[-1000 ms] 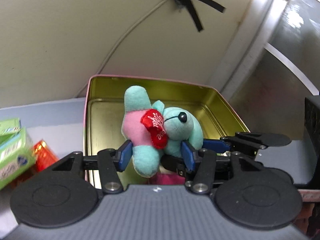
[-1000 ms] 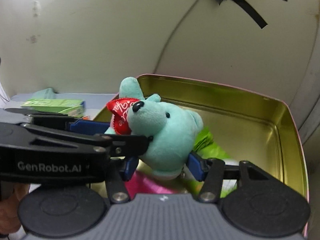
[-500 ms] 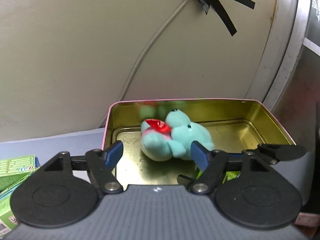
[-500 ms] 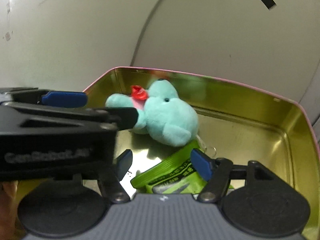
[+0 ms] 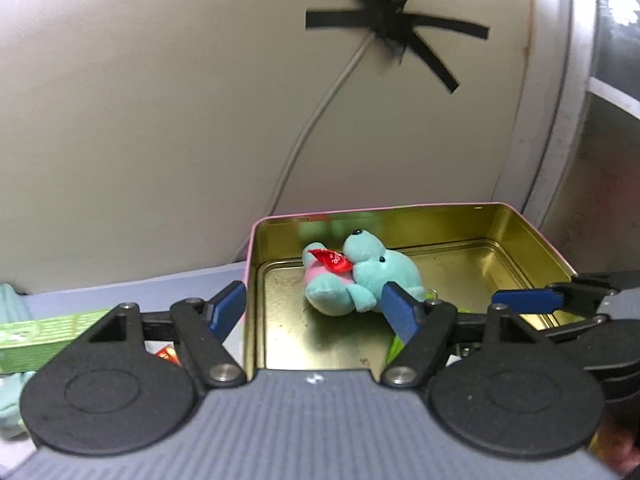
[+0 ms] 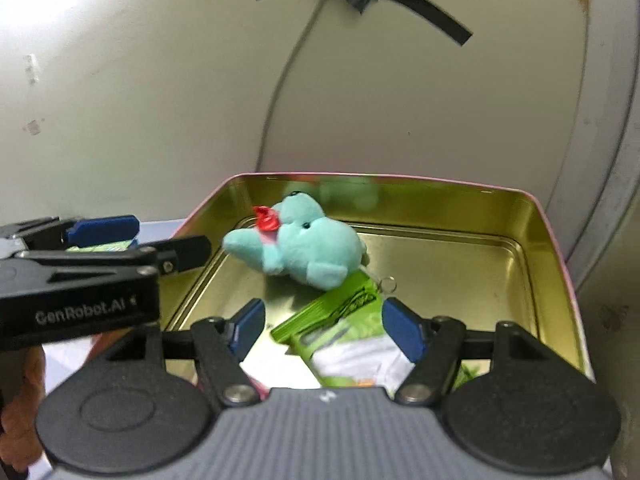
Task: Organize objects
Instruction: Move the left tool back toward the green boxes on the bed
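A teal plush bear [image 5: 360, 276] with a pink body and a red heart lies on its side inside the open gold tin [image 5: 520, 232] with a pink rim. It also shows in the right wrist view [image 6: 304, 244], with the tin's wall [image 6: 440, 200] behind it. A green packet [image 6: 340, 312] lies in the tin in front of the bear. My left gripper [image 5: 312, 312] is open and empty, held back at the tin's near left edge. My right gripper [image 6: 324, 328] is open and empty above the packet.
A green box [image 5: 44, 336] and a small red wrapper [image 5: 166, 354] lie on the table left of the tin. The wall with a taped cable [image 5: 320, 112] stands right behind the tin. A grey frame [image 5: 560, 120] rises at the right.
Both grippers have let go of the bear and opened. The bear now lies in the tin. Both grippers have pulled back and up from it.
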Motion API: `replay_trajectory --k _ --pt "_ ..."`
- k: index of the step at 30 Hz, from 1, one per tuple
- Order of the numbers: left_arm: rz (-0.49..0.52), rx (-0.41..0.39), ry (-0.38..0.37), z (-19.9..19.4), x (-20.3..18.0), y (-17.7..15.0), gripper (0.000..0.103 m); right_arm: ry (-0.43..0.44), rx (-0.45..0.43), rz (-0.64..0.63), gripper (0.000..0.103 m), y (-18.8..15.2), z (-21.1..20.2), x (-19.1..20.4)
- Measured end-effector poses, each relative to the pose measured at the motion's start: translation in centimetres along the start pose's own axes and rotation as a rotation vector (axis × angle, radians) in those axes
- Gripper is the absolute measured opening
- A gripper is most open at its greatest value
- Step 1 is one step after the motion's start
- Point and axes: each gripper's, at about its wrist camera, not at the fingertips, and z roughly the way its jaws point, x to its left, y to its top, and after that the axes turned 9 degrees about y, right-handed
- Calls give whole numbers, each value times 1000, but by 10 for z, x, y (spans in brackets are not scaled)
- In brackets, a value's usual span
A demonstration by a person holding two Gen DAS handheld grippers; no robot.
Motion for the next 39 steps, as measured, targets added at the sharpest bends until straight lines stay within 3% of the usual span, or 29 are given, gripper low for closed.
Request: replay_trajectory --k 7,12,21,28,32,39 --pt "34 -39 41 -42 11 -16 78 19 -26 -34 67 -21 -42 33" --pt "13 -31 77 -60 41 -37 78 55 -45 -70 67 -25 -54 69" --pt "-89 55 192 -62 160 -100 78 165 -2 -173 70 -25 -27 157" --pt "-192 77 295 -55 245 -148 78 207 63 -230 70 -19 30 225" --pt "-326 78 262 -46 280 -167 78 261 99 -83 70 -12 65 231" --pt "-454 1 160 -52 300 -176 79 358 97 382 70 -11 107 200"
